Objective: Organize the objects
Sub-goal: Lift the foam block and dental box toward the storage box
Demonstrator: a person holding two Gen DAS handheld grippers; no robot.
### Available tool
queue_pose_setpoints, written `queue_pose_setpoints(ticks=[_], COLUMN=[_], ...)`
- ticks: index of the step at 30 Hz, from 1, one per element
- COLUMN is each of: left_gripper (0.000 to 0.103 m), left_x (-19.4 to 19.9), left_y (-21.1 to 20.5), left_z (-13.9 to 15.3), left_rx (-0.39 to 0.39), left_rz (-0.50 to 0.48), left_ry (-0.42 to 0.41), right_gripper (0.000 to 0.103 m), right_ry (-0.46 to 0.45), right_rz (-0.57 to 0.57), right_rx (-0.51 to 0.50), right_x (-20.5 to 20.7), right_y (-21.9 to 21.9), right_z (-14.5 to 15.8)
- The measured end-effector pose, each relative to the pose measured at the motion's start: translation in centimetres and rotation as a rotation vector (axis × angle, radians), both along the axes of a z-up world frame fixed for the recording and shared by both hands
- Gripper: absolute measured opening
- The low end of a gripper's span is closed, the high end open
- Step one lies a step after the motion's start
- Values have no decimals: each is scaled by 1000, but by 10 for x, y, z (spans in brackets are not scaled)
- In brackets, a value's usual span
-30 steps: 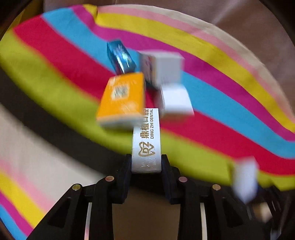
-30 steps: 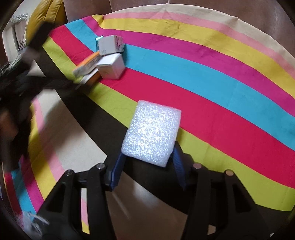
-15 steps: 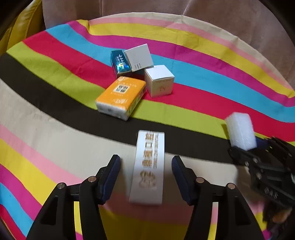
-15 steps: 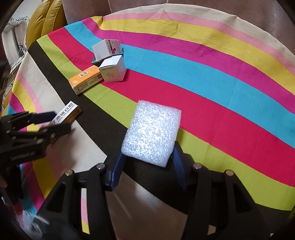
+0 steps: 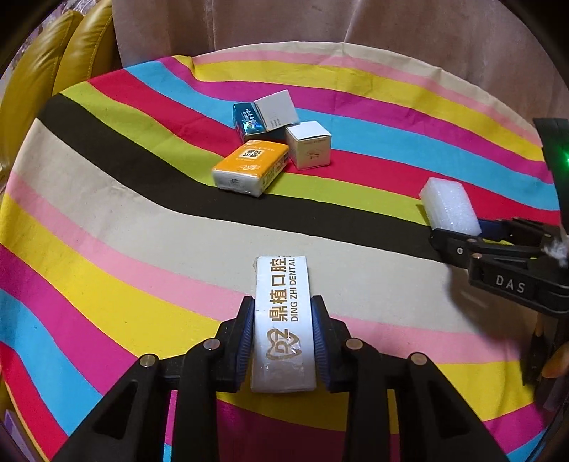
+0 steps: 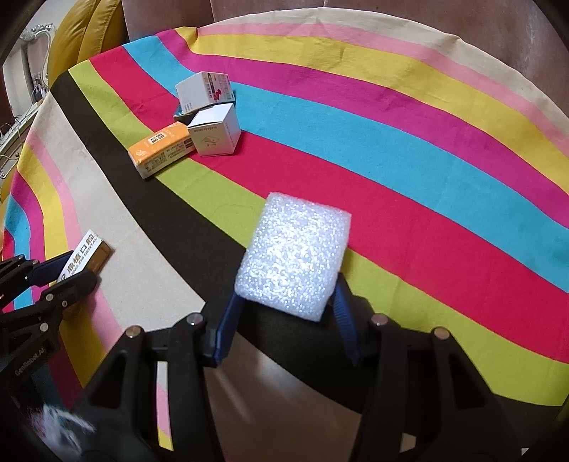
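Note:
My left gripper (image 5: pixel 282 312) is shut on a long white Ding Zhi Dental box (image 5: pixel 282 320), low over the cloth's beige and pink stripes. It also shows in the right wrist view (image 6: pixel 83 257). My right gripper (image 6: pixel 288 302) is shut on a white foam block (image 6: pixel 293 256), seen at the right of the left wrist view (image 5: pixel 450 206). A cluster lies further back: an orange tissue pack (image 5: pixel 249 167), a white cube box (image 5: pixel 309 144), a grey-white box (image 5: pixel 276 110) leaning on a blue box (image 5: pixel 245 121).
A striped cloth (image 5: pixel 106 220) covers the round table. A yellow leather seat (image 5: pixel 39 81) stands at the far left and a brown curtain (image 5: pixel 355 25) hangs behind the table.
My left gripper drew back from the cluster toward the near side. It opened around the dental box half a second ago and is now shut on it again. The right gripper kept the foam block.

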State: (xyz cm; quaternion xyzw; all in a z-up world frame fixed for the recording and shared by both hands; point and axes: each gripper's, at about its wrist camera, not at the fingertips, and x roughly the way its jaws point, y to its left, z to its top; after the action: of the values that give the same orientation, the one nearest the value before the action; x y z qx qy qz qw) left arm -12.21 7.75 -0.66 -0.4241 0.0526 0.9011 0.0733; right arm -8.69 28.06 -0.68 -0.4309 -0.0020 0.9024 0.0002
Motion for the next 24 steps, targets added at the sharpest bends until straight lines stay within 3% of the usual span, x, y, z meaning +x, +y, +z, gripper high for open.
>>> queue_pose_setpoints(ticks=[15,20,24], left_gripper=[38,50,53], left_x=[9,6,4], left_y=[-12,-16,-18], left_z=[2,1,1], left_rx=[16,25,33], left_rz=[13,39,53], left_ry=[-3,-8,-12], right_gripper=[53,53,53], right_ry=[-1,0,-1], right_rz=[1,1,1], right_rx=[4,2,1], right_x=[0,0,-1], right_y=[0,2,2], right_z=[-1,-1,-1])
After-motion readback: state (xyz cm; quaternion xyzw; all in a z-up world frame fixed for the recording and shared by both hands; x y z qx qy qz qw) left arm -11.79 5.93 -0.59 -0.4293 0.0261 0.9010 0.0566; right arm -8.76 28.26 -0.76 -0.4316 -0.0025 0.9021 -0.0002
